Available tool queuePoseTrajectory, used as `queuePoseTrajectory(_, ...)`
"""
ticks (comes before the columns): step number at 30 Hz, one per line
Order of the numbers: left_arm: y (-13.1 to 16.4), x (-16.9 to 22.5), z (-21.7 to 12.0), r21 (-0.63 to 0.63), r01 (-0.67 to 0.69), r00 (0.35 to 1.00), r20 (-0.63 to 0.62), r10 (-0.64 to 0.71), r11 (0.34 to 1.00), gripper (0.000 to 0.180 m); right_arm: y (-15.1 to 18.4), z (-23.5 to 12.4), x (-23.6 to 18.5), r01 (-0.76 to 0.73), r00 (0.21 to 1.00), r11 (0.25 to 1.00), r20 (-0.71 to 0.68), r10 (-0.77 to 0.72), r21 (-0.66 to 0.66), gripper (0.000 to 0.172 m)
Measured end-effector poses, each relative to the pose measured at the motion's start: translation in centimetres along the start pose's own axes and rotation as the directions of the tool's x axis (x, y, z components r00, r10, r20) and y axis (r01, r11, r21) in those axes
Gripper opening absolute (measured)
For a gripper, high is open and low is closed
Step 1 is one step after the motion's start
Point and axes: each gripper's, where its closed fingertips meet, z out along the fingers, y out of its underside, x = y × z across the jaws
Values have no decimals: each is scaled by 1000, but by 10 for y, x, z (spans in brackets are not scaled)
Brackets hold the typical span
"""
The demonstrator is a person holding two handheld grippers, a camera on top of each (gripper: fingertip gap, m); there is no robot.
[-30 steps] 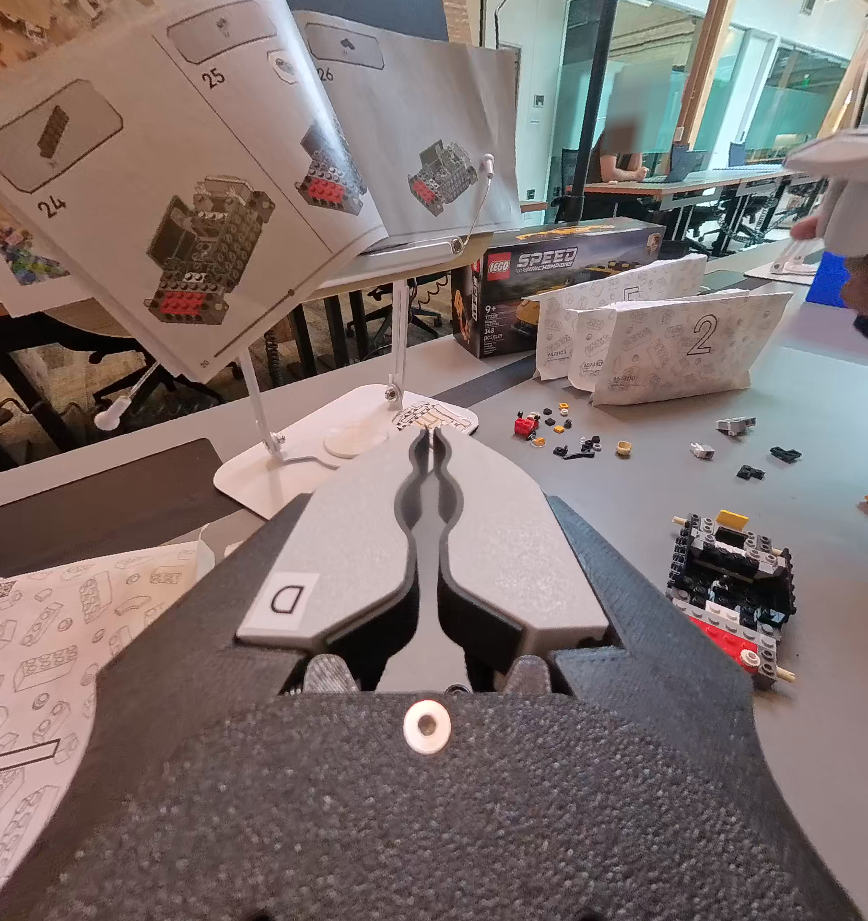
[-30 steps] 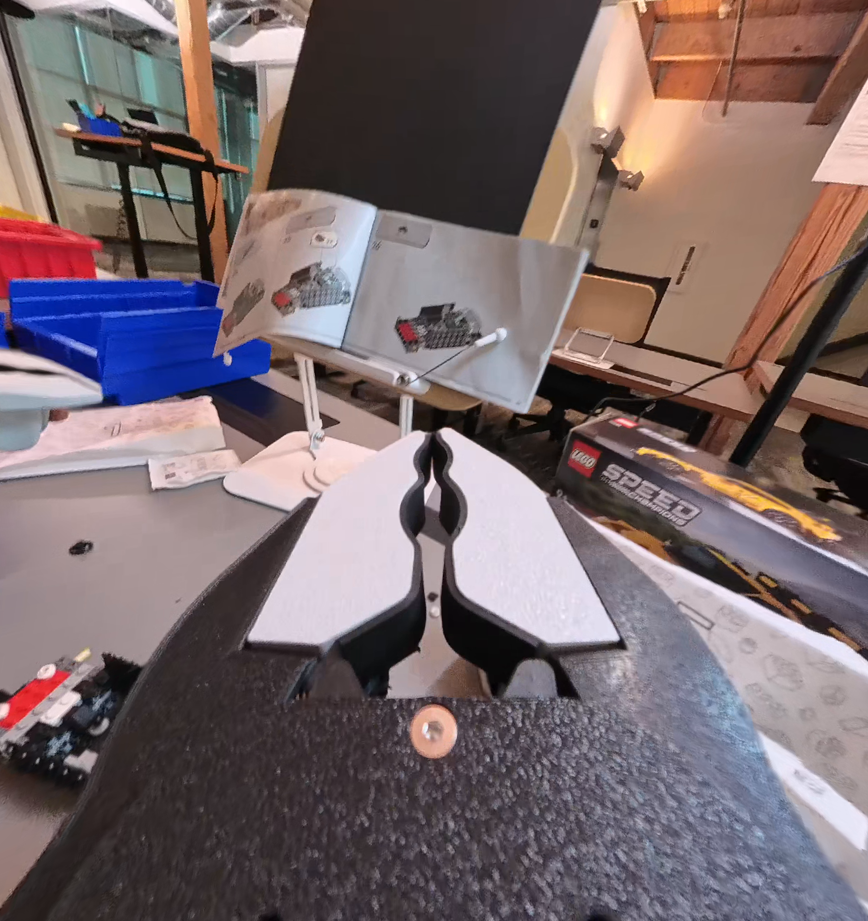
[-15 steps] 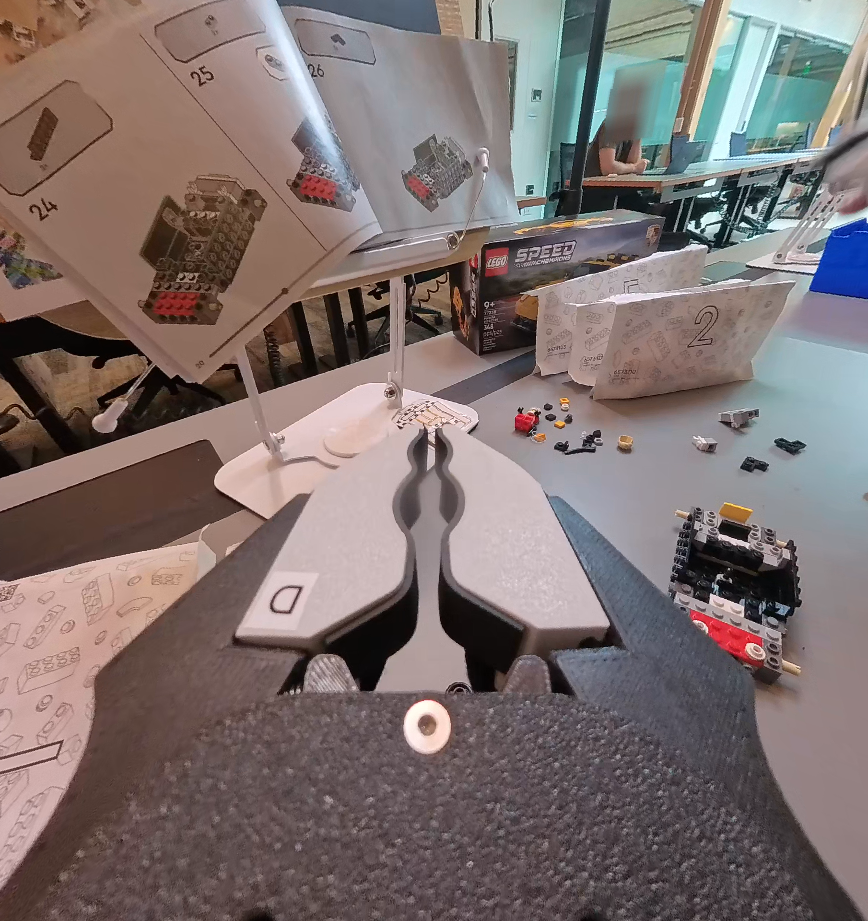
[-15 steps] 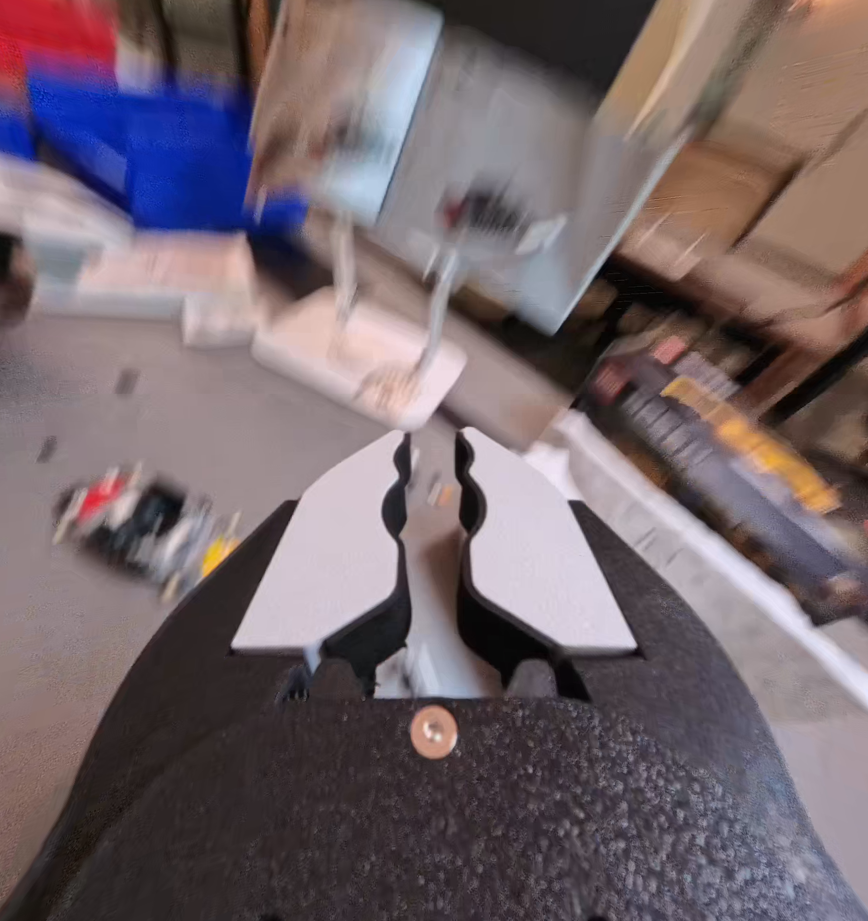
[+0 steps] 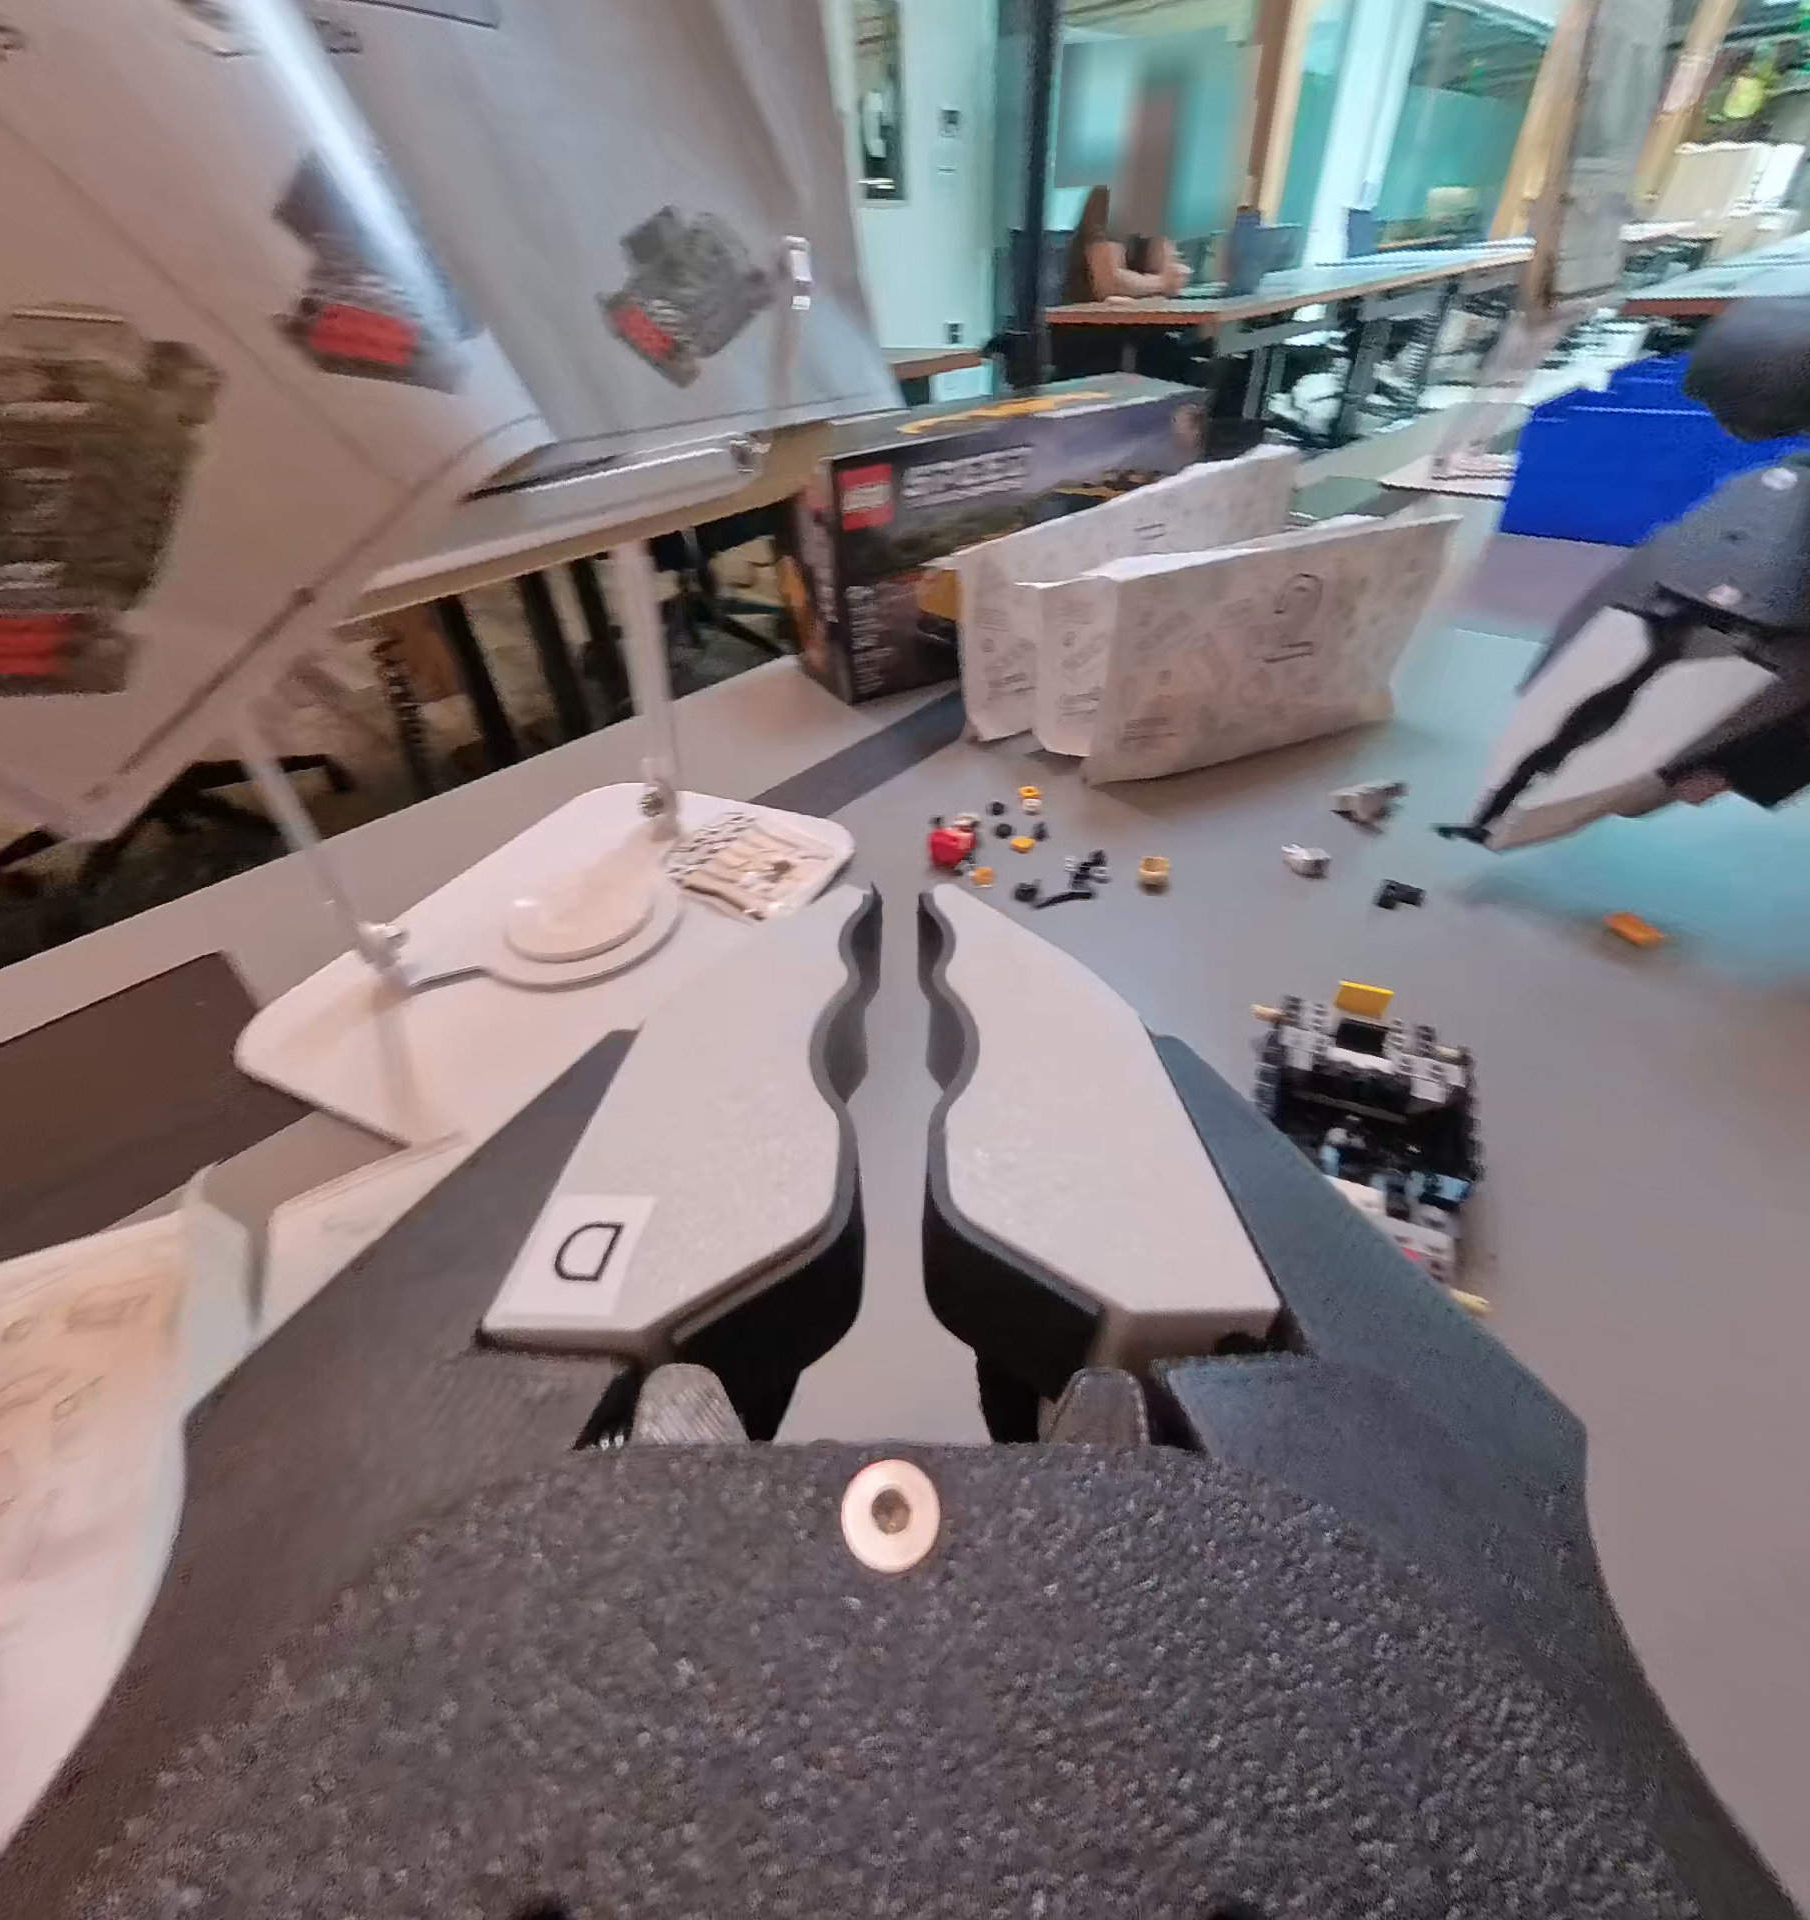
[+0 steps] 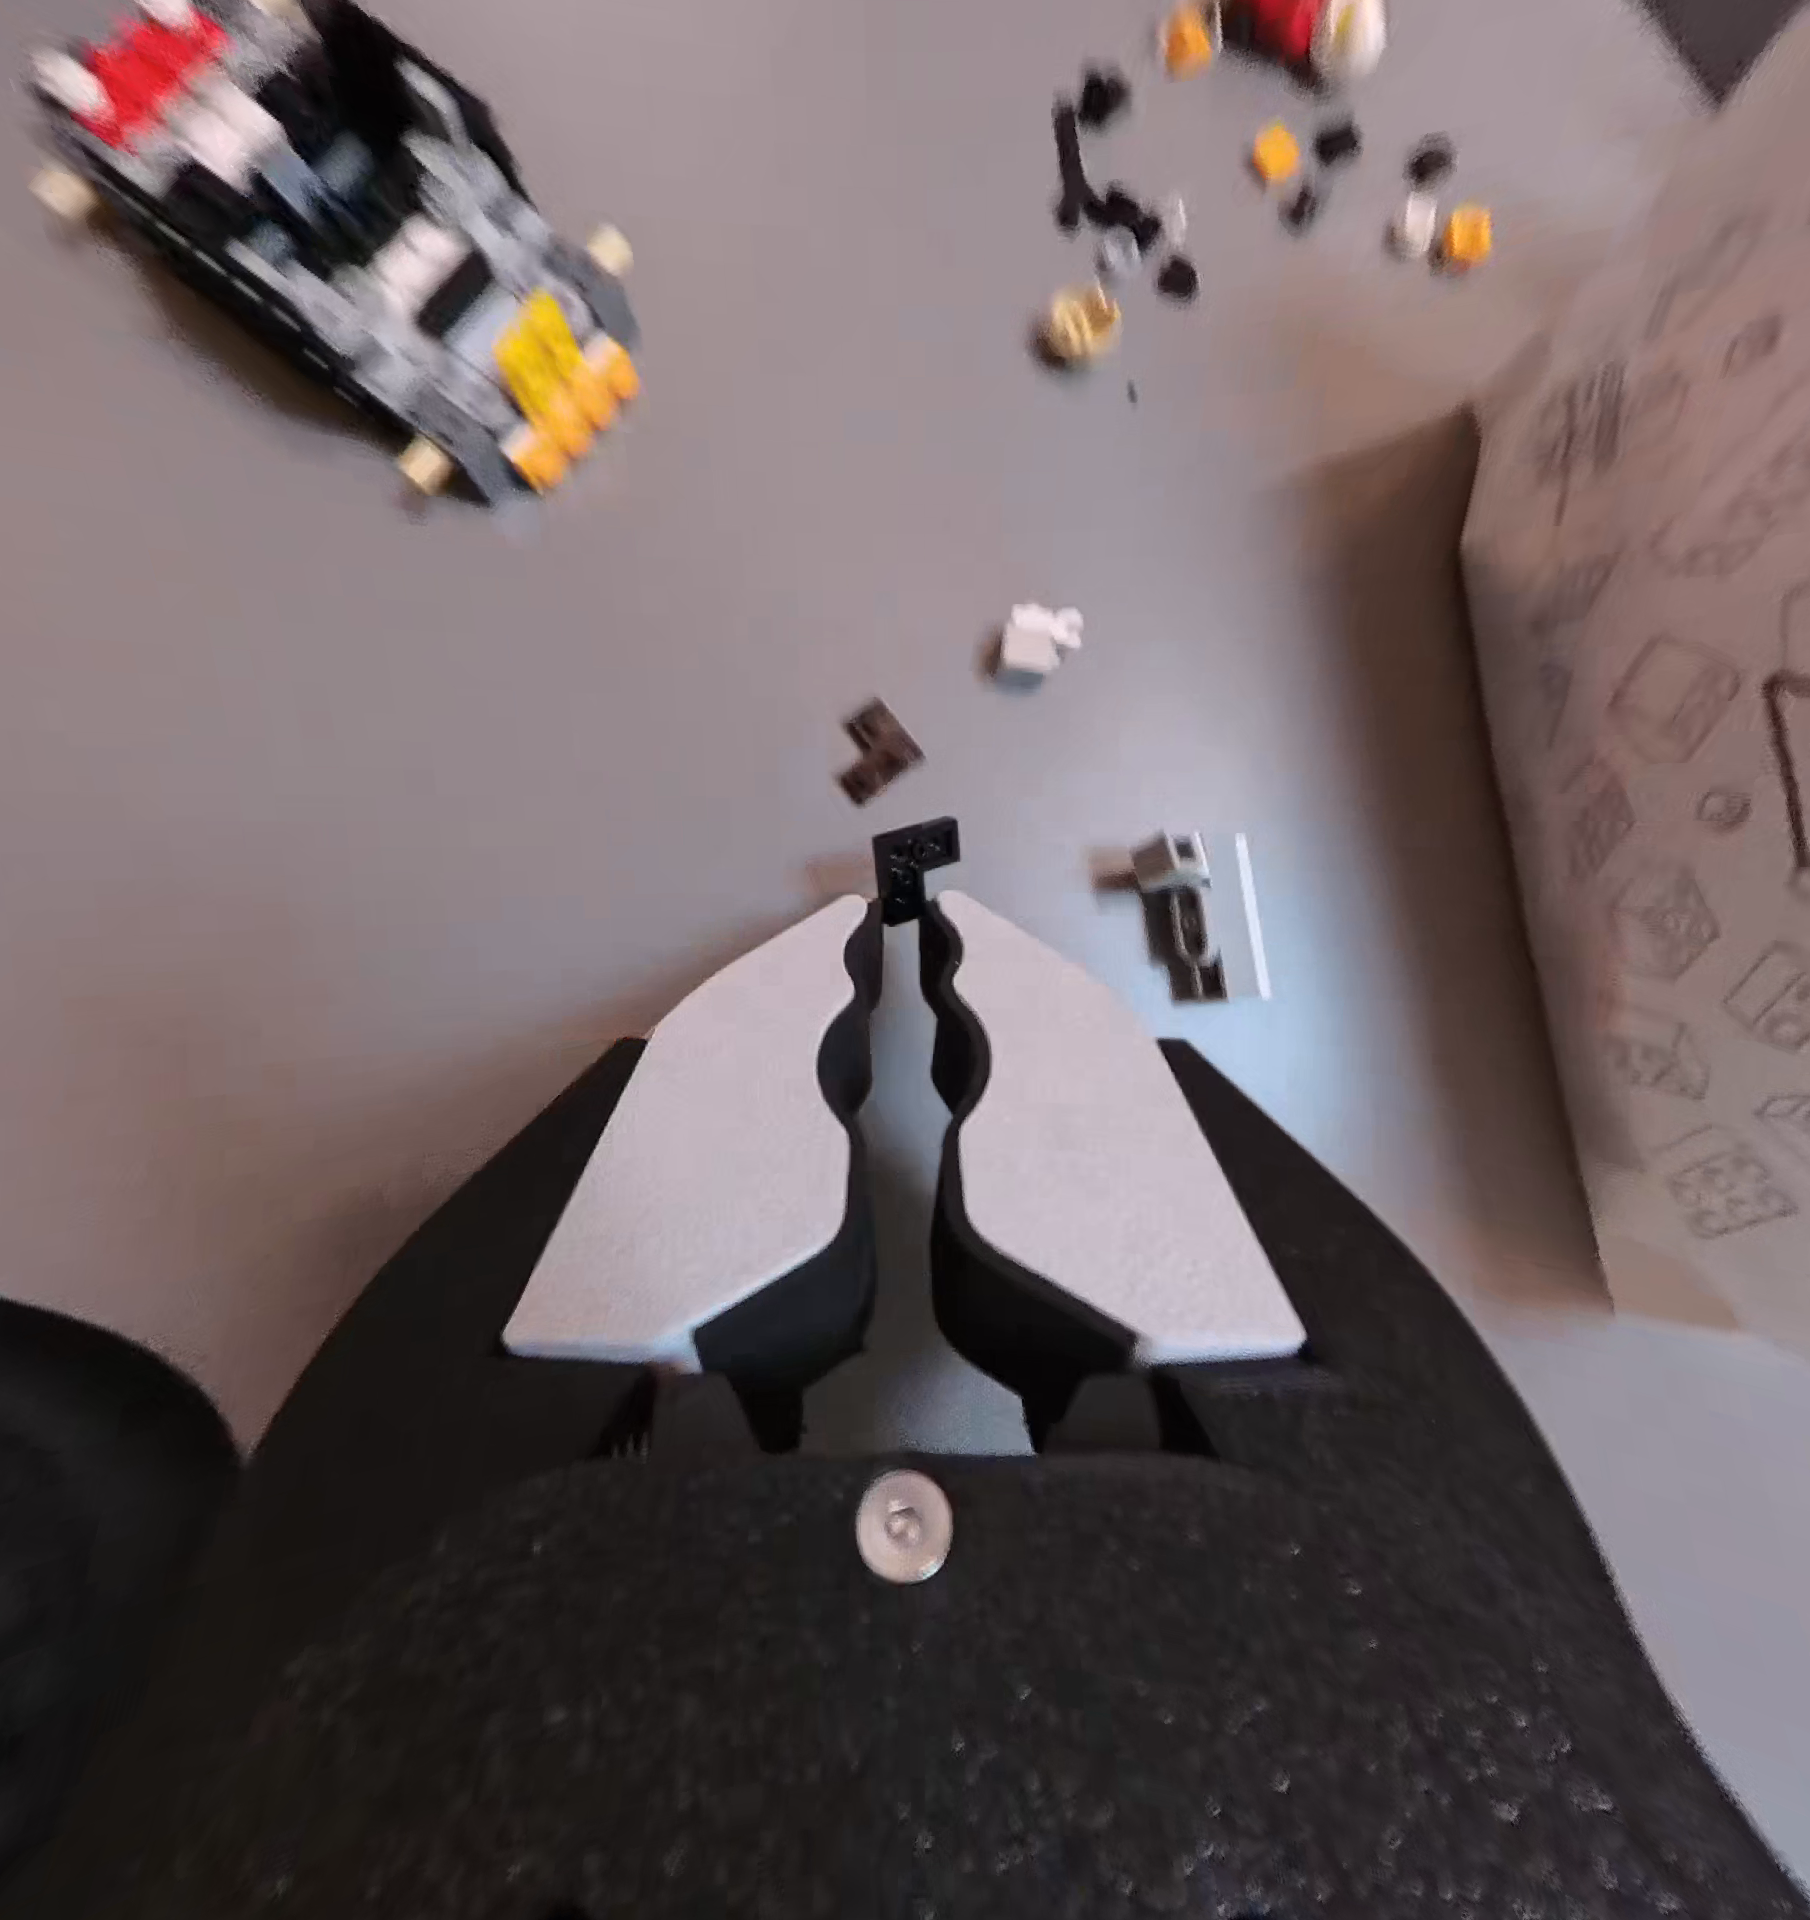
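Note:
My right gripper (image 6: 906, 904) points down at the grey table (image 6: 465, 727) and is shut on a small black L-shaped plate (image 6: 916, 857), which sticks out past the fingertips. It stays sharp while the table blurs. In the left wrist view the right gripper (image 5: 1483, 826) hangs above the table at the right with the black bit at its tip. A second dark L-shaped plate (image 6: 877, 750) lies just ahead on the table. My left gripper (image 5: 896, 899) is open a little and empty, above the table. A partly built black, grey and red brick model (image 5: 1368, 1101) stands to its right and also shows in the right wrist view (image 6: 361, 260).
An instruction booklet (image 5: 568, 208) sits on a white stand (image 5: 527, 966) at the left. Loose small pieces (image 5: 1036, 852) lie mid-table, with grey pieces (image 6: 1036, 642) (image 6: 1176, 904) near the right gripper. Printed paper bags (image 5: 1244, 644) and a dark box (image 5: 984, 520) stand behind. Blue bins (image 5: 1628, 468) are far right.
My right gripper swung from facing the booklet down to the table, opened, and now has the black L-shaped plate between its tips. My left gripper's jaws went from shut to slightly apart.

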Motion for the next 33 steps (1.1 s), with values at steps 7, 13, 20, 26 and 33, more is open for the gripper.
queuePoseTrajectory(7, 5, 125, 7, 23, -266, 857, -451, 248, 964, 30, -78, -24, -80, 63, 952, 943, 265, -155, 326, 6)
queuePoseTrajectory(13, 19, 188, 4, 112, -543, 673, -535, 511, 833, 35, -108, -25, -150, 70, 827, 917, 491, -273, 393, 6)
queuePoseTrajectory(20, 19, 186, -6, 59, -570, 664, -554, 502, 820, 7, -107, -22, -155, 57, 815, 917, 511, -271, 396, 10)
queuePoseTrajectory(26, -28, 68, -56, -216, -463, 882, -211, 422, 860, 7, -73, -27, -47, 131, 987, 956, 60, -152, 261, 20)
queuePoseTrajectory(33, 7, -83, -219, -565, 101, 889, 421, 180, 819, 7, -19, 6, -4, -17, 999, 999, -51, 19, 40, 22)
